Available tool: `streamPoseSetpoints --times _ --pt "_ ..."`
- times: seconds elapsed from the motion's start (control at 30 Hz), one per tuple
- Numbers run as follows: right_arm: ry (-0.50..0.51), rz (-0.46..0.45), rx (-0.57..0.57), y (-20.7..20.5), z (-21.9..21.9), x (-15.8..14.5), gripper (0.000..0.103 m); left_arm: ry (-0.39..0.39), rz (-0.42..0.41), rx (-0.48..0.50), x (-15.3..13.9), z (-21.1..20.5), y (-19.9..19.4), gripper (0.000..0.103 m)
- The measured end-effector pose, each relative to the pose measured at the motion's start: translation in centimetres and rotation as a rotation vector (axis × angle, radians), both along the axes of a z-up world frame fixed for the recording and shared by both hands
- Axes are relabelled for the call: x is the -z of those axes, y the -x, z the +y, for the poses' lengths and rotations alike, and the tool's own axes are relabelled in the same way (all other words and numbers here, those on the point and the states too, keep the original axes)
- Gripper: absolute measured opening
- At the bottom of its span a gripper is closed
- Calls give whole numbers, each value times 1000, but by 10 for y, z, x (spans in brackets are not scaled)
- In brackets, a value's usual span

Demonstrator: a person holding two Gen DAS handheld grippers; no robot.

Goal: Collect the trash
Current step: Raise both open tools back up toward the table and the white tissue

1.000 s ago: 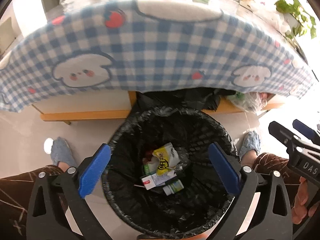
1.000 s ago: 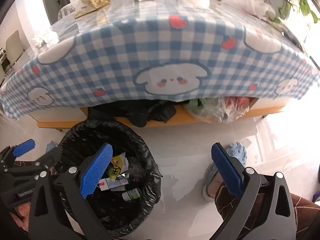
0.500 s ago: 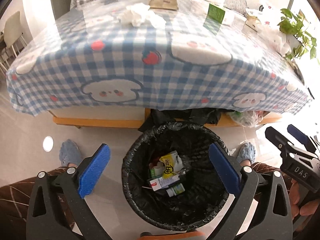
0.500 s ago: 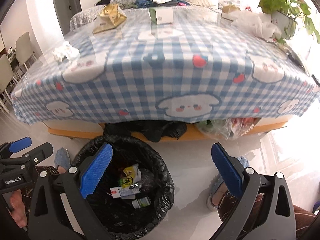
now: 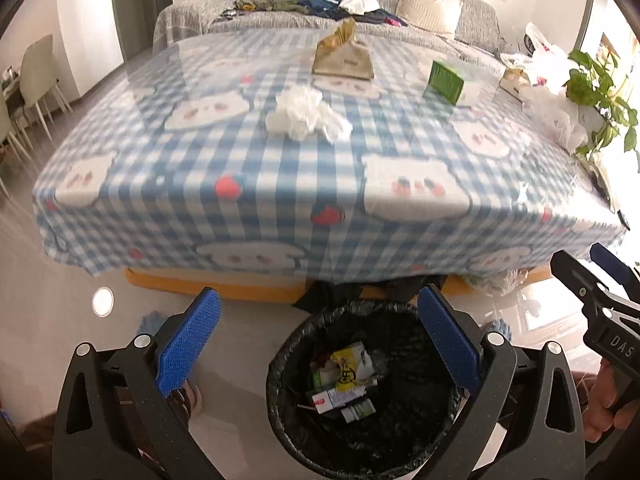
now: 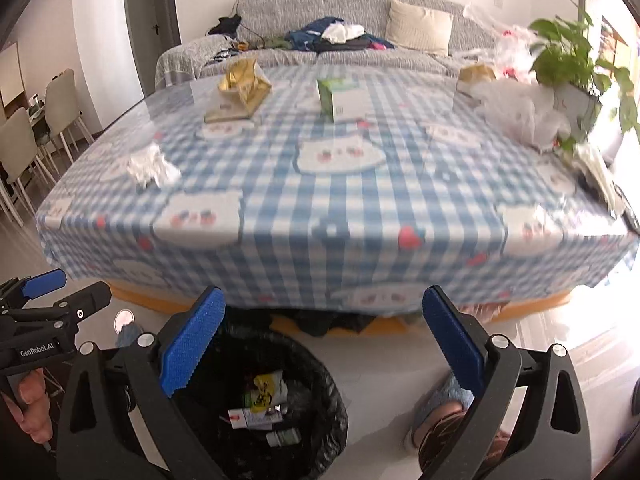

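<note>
Left claw (image 5: 316, 344): I hold it with jaws spread wide and nothing between them, above the floor, with the black-bagged round bin (image 5: 362, 394) below and slightly to the right.
Right claw (image 6: 320, 340): also wide apart and empty, level with the desk's near edge; the bin (image 6: 276, 404) sits low on the left of its view.
Trash already in: a yellow wrapper, a small carton and a little bottle lie in the bin's bottom, so I judge the job partly done.
Trash left: on the blue-and-white checked desk (image 5: 280, 184) I see a crumpled white tissue wad (image 5: 306, 114), a torn gold paper bag (image 5: 344, 54) farther back, and a green-and-white small box (image 5: 448, 78) back right.
Also there: crinkled clear plastic (image 6: 524, 112) lies beside the leafy potted plant (image 6: 576, 56) at the right edge; whether it counts as trash I cannot tell.
Next pick, my judgement: the tissue wad, since it lies nearest on the left claw's side.
How I'd do it well: come in low and level, straddle the wad's middle, and close fully, as soft tissue compresses and can slip.
Watch for: pinching the cloth under the tissue.
Drop: carry it well over the bin mouth before letting go.
</note>
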State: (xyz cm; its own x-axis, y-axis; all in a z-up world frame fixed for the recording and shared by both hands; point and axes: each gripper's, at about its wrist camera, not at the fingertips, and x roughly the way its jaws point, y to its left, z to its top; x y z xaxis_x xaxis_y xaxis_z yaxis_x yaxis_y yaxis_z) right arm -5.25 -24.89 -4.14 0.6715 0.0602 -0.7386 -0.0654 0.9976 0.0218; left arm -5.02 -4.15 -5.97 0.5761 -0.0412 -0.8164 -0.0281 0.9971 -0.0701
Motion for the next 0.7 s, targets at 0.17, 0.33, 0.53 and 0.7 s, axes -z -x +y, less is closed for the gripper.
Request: streamPoseSetpoints --times 0.17,0.33,0.53,0.7 --pt "-5 -21 -6 -22 1 -14 95 9 -8 4 -13 3 -19 97" --pt "3 -28 -7 -42 1 -21 95 2 -18 4 -21 5 -40 97" --pt "0 -32 -2 -68 -3 -26 95 -6 -10 -1 -21 9 -59 97" --pt "5 -39 -2 -90 -3 -32 95 -13 -1 -12 -21 14 -77 97"
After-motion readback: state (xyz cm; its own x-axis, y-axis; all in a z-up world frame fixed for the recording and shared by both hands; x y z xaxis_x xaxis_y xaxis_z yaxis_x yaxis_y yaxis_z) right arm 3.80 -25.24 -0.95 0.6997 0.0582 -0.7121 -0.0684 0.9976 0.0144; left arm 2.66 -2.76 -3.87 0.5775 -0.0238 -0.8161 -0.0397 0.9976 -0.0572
